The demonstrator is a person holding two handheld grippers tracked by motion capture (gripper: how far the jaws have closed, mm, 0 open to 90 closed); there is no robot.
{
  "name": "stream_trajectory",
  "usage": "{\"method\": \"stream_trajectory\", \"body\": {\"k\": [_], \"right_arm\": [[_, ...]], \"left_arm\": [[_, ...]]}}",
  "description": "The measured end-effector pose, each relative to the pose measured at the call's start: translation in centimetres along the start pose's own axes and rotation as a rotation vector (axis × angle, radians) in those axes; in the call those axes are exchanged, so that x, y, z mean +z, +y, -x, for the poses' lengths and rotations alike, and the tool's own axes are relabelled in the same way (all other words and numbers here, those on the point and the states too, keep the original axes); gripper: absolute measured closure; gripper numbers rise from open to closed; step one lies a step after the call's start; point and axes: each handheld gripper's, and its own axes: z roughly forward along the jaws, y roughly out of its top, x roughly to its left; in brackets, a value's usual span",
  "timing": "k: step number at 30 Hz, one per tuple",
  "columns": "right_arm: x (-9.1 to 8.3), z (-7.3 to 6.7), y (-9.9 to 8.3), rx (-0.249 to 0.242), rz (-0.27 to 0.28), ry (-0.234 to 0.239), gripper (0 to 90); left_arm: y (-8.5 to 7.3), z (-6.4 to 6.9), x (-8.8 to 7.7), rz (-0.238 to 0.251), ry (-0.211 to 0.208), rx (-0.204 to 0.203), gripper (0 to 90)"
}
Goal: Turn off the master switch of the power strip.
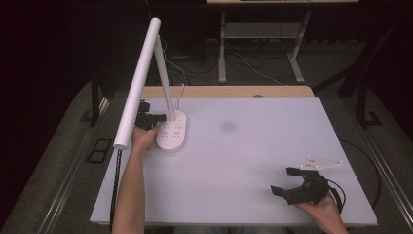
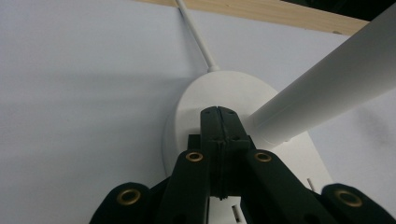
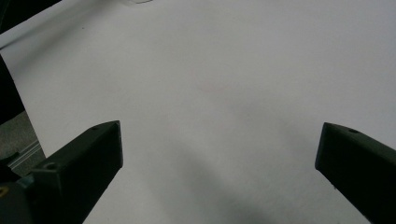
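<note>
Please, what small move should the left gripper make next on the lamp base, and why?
Probably press straight down: the left gripper, jaws shut together, sits over the white oval lamp base beside the white tubular lamp arm, as if to push a button. Contact is unclear.

Place: we take this for a lab or test room.
Table [image 1: 272, 146]: we see a bare white board on a wooden top, set up as a work surface.
Floor: we see loose cables [image 1: 253, 68] and metal stand legs [image 1: 222, 53] behind.
Surroundings: we see dark walls, grey floor.
</note>
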Motion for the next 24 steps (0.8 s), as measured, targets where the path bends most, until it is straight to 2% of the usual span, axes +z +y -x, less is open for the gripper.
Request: {"method": "stream_trajectory", "body": {"k": [2,3,4,6,7,9,11,19,24], "right_arm": [[0.0,0.0,0.0,-0.001,0.002,-0.001,0.1],[0.0,0.0,0.0,-0.002,0.004,-0.003,0.1],[-0.1,0.0,0.0,-0.001,0.009,-0.008,0.1],[-0.3,0.1,0.0,-0.003,0.024,-0.014,0.1],[-0.4,0.1,0.0,0.0,0.027,-0.016,0.1],[-0.5,0.2,0.0,0.004,0.03,-0.017,0.1],[-0.4,0.2,0.0,0.006,0.027,-0.016,0.1],[-0.4,0.1,0.1,-0.001,0.026,-0.013,0.1],[-0.4,0.0,0.1,-0.002,0.021,-0.01,0.1]], "left_arm": [[0.0,-0.1,-0.1,0.004,-0.004,-0.015,90.0],[0.1,0.0,-0.3,0.018,0.004,-0.04,90.0],[0.1,0.0,-0.4,0.014,0.008,-0.037,89.9],[0.0,0.2,-0.6,0.003,0.002,-0.004,89.7],[-0.1,0.3,-0.6,0.012,-0.005,0.008,89.7],[-0.2,0.4,-0.8,0.049,-0.025,-0.001,89.6],[-0.2,0.6,-0.9,0.057,-0.024,-0.003,89.6],[0.2,1.0,-2.2,0.094,-0.047,0.034,89.7],[0.3,1.0,-3.2,0.11,-0.042,0.05,89.7]]}}
